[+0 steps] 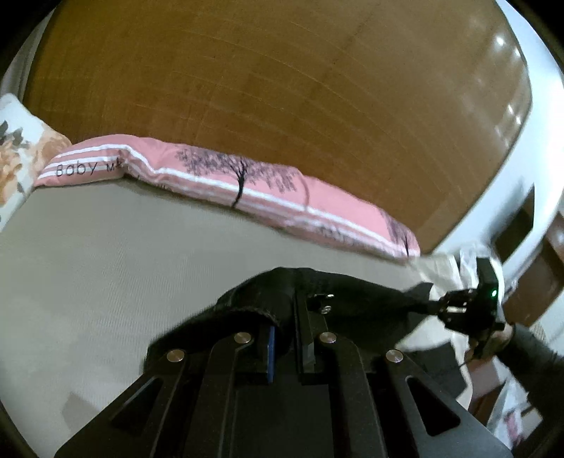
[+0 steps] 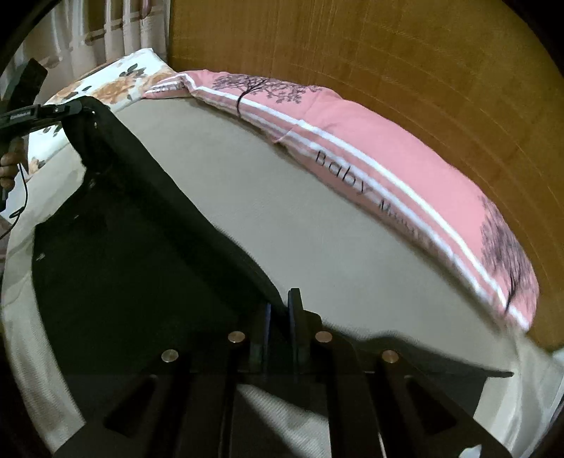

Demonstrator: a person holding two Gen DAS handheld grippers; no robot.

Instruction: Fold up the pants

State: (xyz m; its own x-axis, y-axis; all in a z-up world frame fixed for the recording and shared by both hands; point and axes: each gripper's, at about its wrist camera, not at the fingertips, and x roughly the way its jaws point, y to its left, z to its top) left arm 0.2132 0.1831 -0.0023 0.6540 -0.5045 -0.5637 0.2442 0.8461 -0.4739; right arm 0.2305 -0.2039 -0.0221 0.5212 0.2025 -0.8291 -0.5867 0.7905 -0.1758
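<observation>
The long pink pillow [image 2: 370,148] at the far edge of the bed carries black lettering, "Baby" followed by a word beginning with "M" that is too smeared to read, between white stripes and printed purple-black trees; in the left wrist view the same pillow [image 1: 225,176] shows "Baby" near its left end; a white label on the left gripper's body has writing too small to make out. The bed sheet [image 2: 282,218] is plain beige and fairly smooth; a floral pillow [image 2: 116,82] in white and orange lies at the far left, with curtains [image 2: 105,31] behind it; a glossy wooden headboard [image 1: 282,88] fills the far side, catching ceiling light reflections on the right. The black pants [image 2: 141,246] hang stretched above the sheet between the two tools; the left gripper [image 1: 287,317] is clamped on one bunched end of the fabric; the right gripper [image 2: 280,310] has its jaws pressed closed on the other edge, the cloth sloping away to the far left.
</observation>
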